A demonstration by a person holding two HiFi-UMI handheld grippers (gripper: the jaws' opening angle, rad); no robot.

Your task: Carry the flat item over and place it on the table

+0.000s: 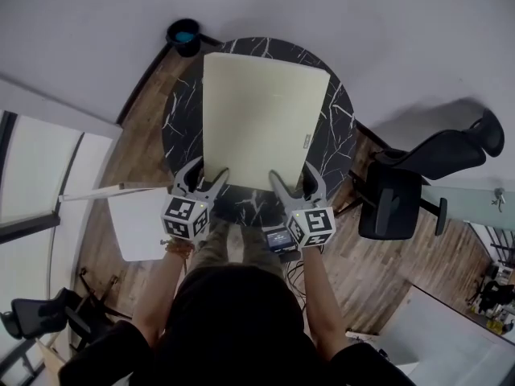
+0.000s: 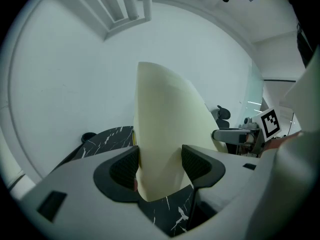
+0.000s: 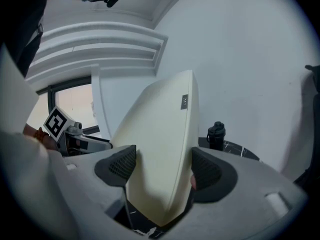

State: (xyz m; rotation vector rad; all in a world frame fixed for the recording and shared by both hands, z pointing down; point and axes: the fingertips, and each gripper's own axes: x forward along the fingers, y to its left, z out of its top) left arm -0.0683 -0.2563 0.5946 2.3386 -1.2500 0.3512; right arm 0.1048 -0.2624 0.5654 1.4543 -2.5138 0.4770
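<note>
black sleeves (image 1: 109, 351); grey left gripper (image 1: 208, 170), right gripper (image 1: 293, 173), black pads (image 2: 122, 169)

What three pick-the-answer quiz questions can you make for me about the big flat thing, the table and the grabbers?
1. Where is the cream board?
A. flat on the floor
B. over the round table
C. on a sofa

2. What colour is the round table?
A. red
B. plain yellow
C. black with white veins

3. What is the left gripper doing?
A. it is shut on the cream board
B. it is open and empty
C. it is holding a cup

Answers:
1 B: the head view shows the cream board held over the round table.
2 C: the tabletop is dark with thin white lines running through it.
3 A: the left gripper view shows both jaws pressed on the board's near edge.
</note>
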